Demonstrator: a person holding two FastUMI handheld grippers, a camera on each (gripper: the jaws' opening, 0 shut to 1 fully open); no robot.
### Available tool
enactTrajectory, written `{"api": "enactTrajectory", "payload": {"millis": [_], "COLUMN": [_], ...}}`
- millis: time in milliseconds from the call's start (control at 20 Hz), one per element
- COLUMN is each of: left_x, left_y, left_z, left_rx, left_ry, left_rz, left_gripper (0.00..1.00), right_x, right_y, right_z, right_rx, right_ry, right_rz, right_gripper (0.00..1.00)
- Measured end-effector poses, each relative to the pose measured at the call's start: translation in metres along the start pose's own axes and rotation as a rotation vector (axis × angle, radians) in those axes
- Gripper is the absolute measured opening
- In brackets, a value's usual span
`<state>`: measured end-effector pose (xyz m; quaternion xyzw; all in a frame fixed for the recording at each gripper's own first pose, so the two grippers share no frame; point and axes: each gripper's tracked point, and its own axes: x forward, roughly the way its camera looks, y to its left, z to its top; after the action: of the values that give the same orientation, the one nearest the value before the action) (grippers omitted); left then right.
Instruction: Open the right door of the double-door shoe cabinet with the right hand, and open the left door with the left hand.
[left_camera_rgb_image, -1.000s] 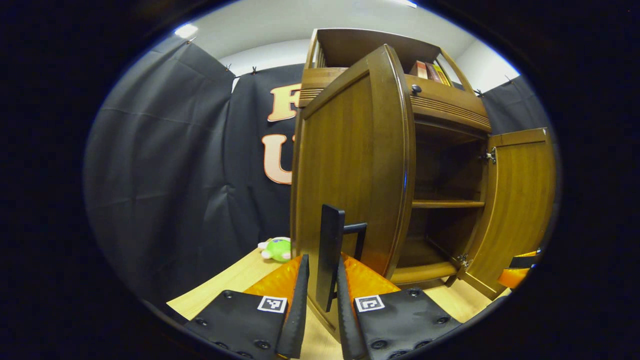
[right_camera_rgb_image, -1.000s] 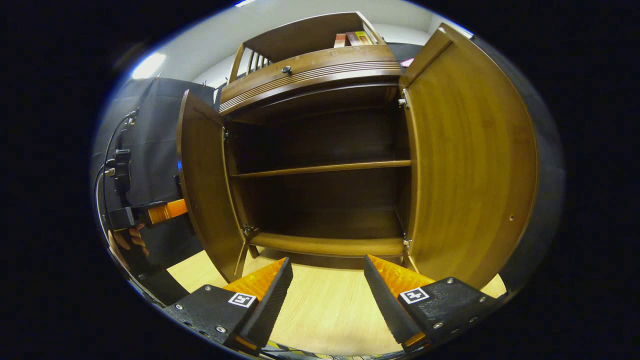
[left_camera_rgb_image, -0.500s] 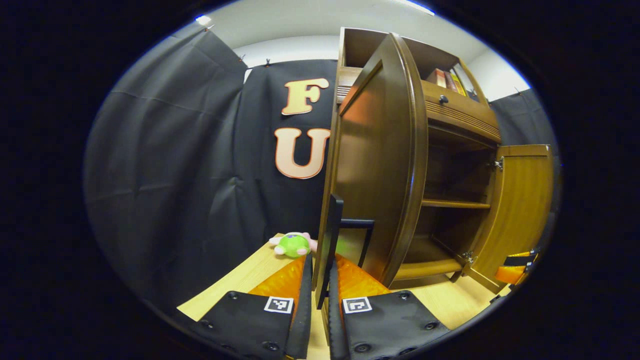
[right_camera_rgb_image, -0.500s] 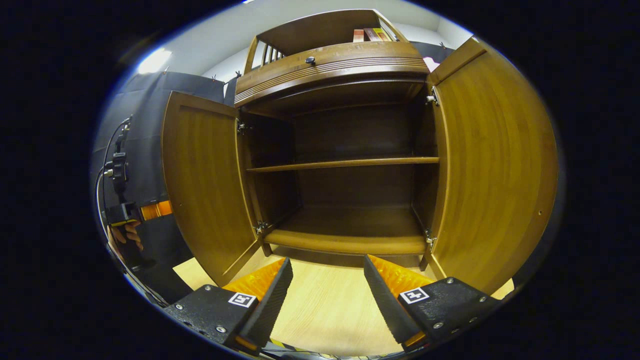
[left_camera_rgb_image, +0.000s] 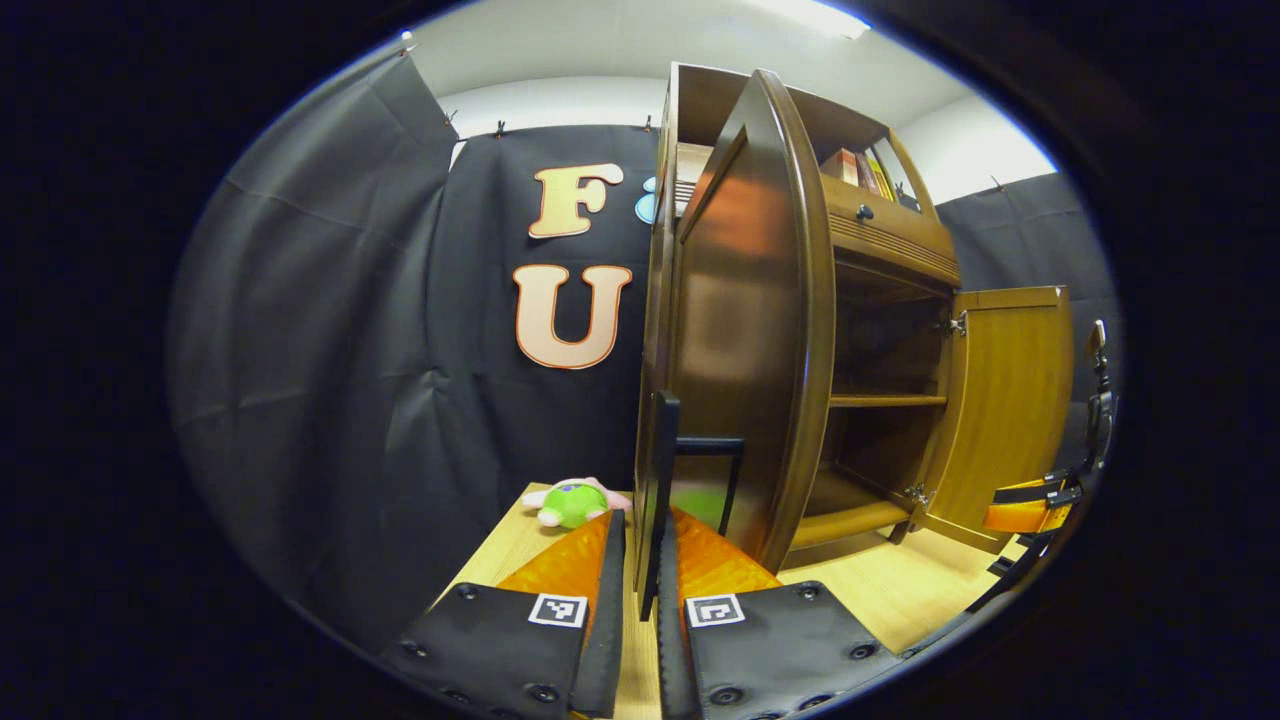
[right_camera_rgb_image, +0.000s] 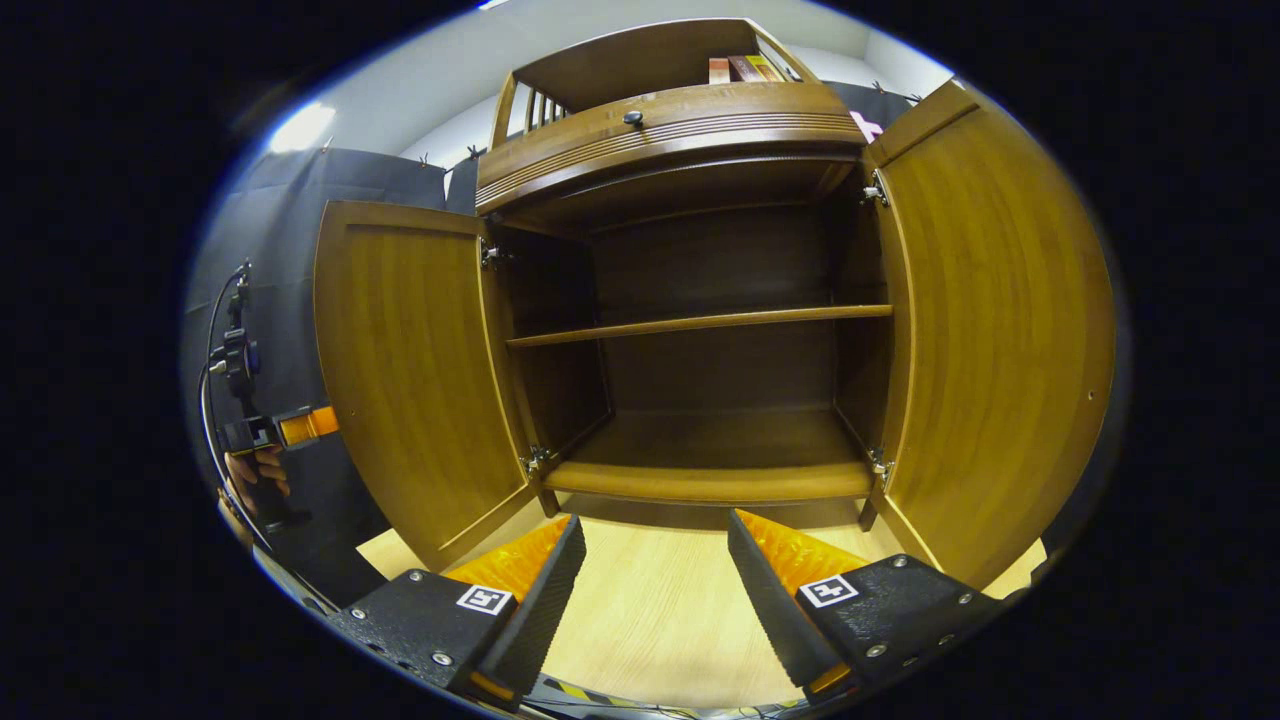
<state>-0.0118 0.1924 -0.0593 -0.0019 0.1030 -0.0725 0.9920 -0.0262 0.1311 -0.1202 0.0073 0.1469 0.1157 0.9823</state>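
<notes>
Left gripper view: I see a green plush toy on the wooden floor by the black curtain, then my left tongs clenched on the black handle of the shoe cabinet's left door, swung wide. In the right gripper view, the cabinet stands open, both doors out; my right tongs are released, grasping nothing, before the right door.

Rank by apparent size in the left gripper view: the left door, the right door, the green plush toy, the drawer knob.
1. left door, though it is closest to the camera, which inflates it
2. right door
3. green plush toy
4. drawer knob
</notes>
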Motion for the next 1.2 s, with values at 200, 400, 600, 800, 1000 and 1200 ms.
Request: {"api": "enactTrajectory", "payload": {"millis": [200,400,600,800,1000,1200], "left_x": [-0.018,-0.07,-0.103,-0.094,-0.069,-0.045], "left_y": [0.027,0.038,0.016,-0.036,-0.091,-0.13], "left_z": [0.002,0.018,0.031,0.029,0.037,0.06], "left_rx": [0.066,-0.008,-0.022,-0.031,-0.057,-0.05], "left_ry": [0.009,-0.006,-0.051,-0.078,-0.105,-0.143], "left_rz": [0.038,0.085,0.131,0.148,0.102,0.035], "left_gripper": [0.24,0.27,0.27,0.32,0.27,0.23], "right_x": [0.004,0.013,0.018,0.022,0.011,-0.011], "right_y": [0.011,0.018,0.023,0.019,-0.004,-0.041], "right_z": [0.002,0.003,0.004,0.013,0.028,0.055], "right_rx": [-0.008,0.004,0.006,0.01,-0.009,-0.036], "right_ry": [0.004,0.013,0.026,0.01,-0.043,-0.131], "right_rz": [0.029,0.083,0.143,0.169,0.119,0.02], "right_gripper": [0.89,0.89,0.89,0.89,1.0,1.0]}}
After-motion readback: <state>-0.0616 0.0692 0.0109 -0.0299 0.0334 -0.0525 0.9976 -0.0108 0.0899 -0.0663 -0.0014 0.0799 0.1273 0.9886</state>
